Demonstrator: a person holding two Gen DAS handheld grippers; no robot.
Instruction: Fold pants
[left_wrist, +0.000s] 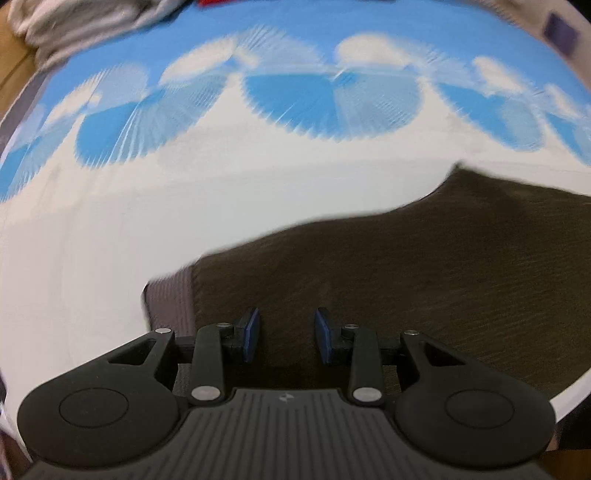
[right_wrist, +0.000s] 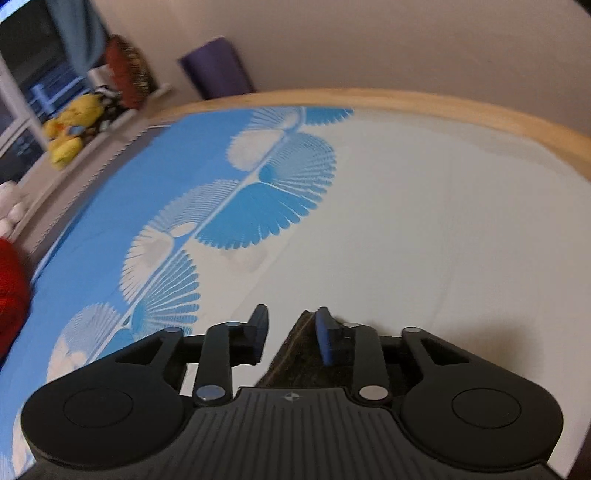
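Dark brown pants (left_wrist: 406, 277) lie flat on the bed, filling the lower right of the left wrist view, with a greyish ribbed band (left_wrist: 170, 306) at their left end. My left gripper (left_wrist: 286, 336) hovers over that end, its blue pads apart and nothing pinched between them. In the right wrist view a peaked corner of the brown pants (right_wrist: 295, 358) rests against the right pad of my right gripper (right_wrist: 291, 330). The left pad stands clear of the cloth, so the jaws are open.
The bed sheet (right_wrist: 406, 240) is white with blue fan prints, bounded by a wooden frame (right_wrist: 443, 103) at the far side. A grey cloth heap (left_wrist: 74, 22) sits at the far left. A yellow plush toy (right_wrist: 70, 129), a purple object (right_wrist: 218, 66) and something red (right_wrist: 9, 288) lie off the bed.
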